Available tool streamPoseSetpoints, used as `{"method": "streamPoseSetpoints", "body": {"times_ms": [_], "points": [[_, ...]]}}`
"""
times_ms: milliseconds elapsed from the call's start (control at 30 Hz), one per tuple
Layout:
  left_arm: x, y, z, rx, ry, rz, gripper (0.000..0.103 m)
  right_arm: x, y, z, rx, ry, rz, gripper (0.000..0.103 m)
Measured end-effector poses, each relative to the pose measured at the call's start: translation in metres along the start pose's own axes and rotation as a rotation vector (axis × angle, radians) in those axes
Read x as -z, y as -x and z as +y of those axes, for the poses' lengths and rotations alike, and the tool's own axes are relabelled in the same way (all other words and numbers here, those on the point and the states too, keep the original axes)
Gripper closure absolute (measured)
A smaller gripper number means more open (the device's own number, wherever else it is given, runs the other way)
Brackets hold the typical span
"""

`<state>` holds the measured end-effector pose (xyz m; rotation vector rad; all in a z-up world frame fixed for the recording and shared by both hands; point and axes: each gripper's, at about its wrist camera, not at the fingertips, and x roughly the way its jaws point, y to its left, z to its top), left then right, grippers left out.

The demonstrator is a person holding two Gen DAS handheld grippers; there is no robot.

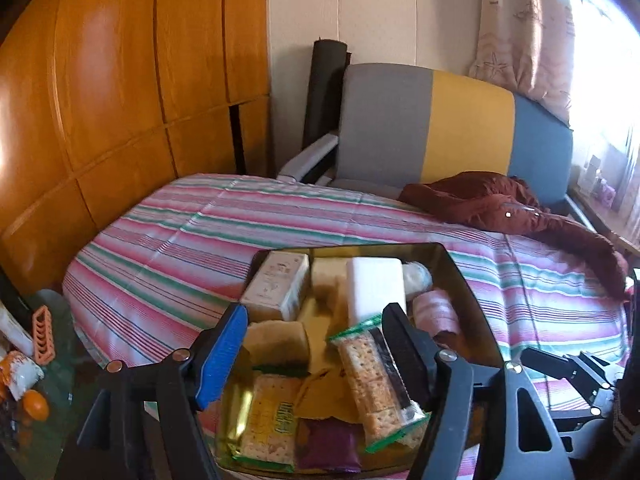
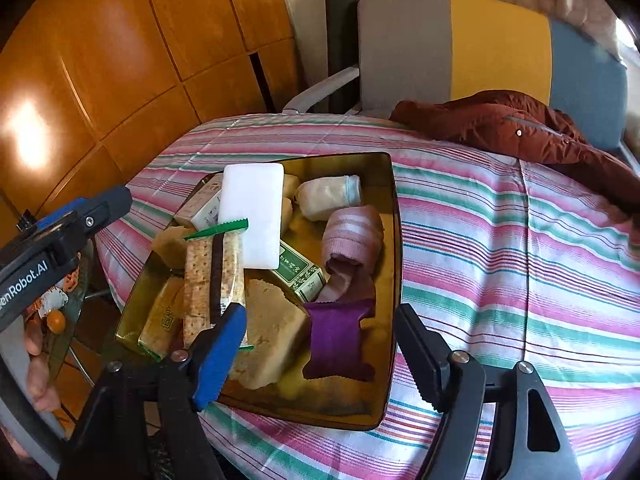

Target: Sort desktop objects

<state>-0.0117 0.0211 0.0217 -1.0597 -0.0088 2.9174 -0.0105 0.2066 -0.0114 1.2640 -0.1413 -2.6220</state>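
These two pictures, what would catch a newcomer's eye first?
Probably the dark tray crammed with snacks and small items, sitting on the striped cloth. A white block lies on top of the pile, a purple packet at the near edge. Behind, a dark red jacket lies crumpled.

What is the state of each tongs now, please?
Left tongs: open, holding nothing, above the tray.
Right tongs: open, holding nothing.

tray (image 2: 394, 240): dark, on striped cloth | cracker pack (image 2: 214, 276): lying atop heap | white block (image 2: 251, 216): tilted
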Motion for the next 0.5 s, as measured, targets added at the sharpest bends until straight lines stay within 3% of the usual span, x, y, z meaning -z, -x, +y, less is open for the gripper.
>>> {"method": "streamPoseSetpoints", "body": {"times_ms": [200, 333, 500], "points": [[0.002, -0.001, -0.001, 0.014, 0.006, 0.008, 0.033, 0.001, 0.006, 0.002, 0.016, 0.010, -0.015, 0.023], [0.004, 0.001, -0.003, 0.008, -0.006, -0.014, 0.044, 0.003, 0.007, 0.000, 0.022, 0.005, -0.016, 0.023], [0.003, 0.000, -0.004, 0.015, -0.016, -0.018, 0.044, 0.001, 0.012, -0.004, 0.029, -0.013, -0.043, 0.023]]}}
